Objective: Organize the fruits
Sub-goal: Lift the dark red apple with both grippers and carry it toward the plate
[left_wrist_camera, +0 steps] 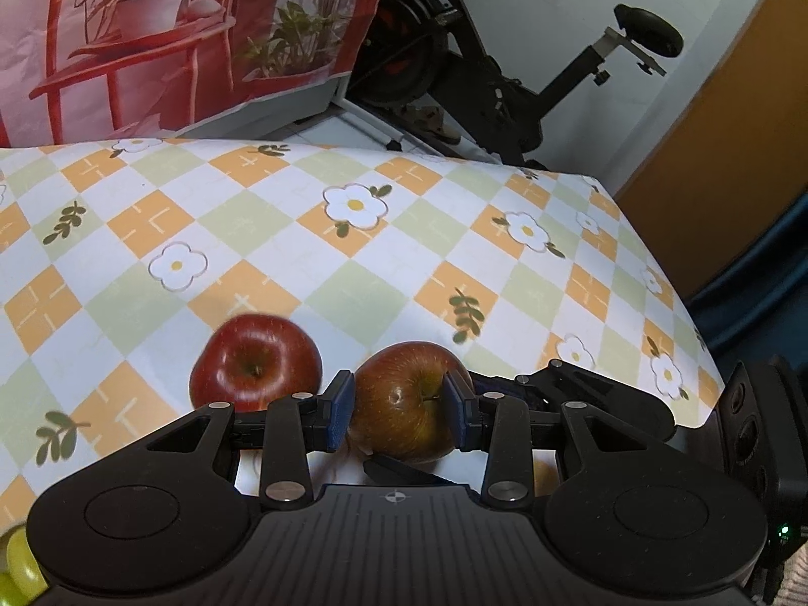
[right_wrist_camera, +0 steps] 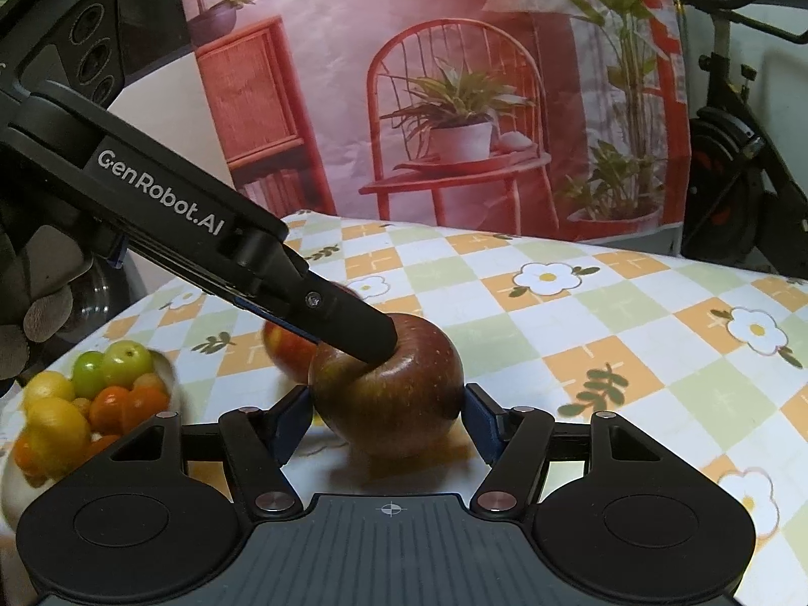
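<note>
A brownish-red apple sits on the checked tablecloth between the blue pads of my left gripper, which is shut on it. The same apple lies between the pads of my right gripper, whose pads touch both its sides. The left gripper's finger presses onto the apple's top in the right wrist view. A second, redder apple lies just left of the first; it shows behind it in the right wrist view.
A white bowl of lemons, oranges and green fruits stands at the table's left. Green fruits show at the left wrist view's bottom left. An exercise bike and a printed backdrop stand beyond the table.
</note>
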`<state>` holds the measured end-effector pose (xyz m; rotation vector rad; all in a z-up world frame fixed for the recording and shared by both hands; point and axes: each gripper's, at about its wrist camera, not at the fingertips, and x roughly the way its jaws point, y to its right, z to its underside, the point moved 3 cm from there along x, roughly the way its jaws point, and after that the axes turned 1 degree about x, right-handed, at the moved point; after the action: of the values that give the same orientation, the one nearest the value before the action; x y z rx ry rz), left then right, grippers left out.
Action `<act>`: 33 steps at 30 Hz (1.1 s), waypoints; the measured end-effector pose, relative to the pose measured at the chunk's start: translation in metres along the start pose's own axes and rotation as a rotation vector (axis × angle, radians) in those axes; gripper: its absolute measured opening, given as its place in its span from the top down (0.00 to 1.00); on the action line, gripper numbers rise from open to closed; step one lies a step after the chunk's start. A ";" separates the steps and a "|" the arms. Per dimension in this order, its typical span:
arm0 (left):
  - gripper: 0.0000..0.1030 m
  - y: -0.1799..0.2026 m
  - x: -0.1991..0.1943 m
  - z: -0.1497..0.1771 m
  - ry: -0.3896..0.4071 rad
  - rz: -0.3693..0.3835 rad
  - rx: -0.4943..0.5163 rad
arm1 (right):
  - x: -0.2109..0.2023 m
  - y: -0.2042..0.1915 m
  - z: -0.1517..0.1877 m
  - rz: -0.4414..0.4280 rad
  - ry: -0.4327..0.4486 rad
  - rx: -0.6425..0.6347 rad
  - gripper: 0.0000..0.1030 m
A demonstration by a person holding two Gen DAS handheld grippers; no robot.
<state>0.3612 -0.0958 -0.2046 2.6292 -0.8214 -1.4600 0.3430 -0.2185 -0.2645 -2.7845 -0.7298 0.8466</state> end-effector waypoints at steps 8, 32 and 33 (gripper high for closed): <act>0.61 0.005 -0.032 0.025 -0.007 0.029 0.007 | -0.029 -0.030 0.008 -0.017 -0.012 0.017 0.41; 0.61 -0.050 -0.123 0.109 0.039 0.036 -0.160 | -0.038 -0.156 0.010 -0.184 -0.144 -0.147 0.41; 0.61 -0.050 -0.125 0.112 0.042 0.034 -0.165 | -0.038 -0.159 0.010 -0.189 -0.152 -0.148 0.41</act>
<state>0.2404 0.0300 -0.1829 2.5032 -0.7053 -1.3946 0.2450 -0.0984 -0.2123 -2.7396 -1.1037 1.0124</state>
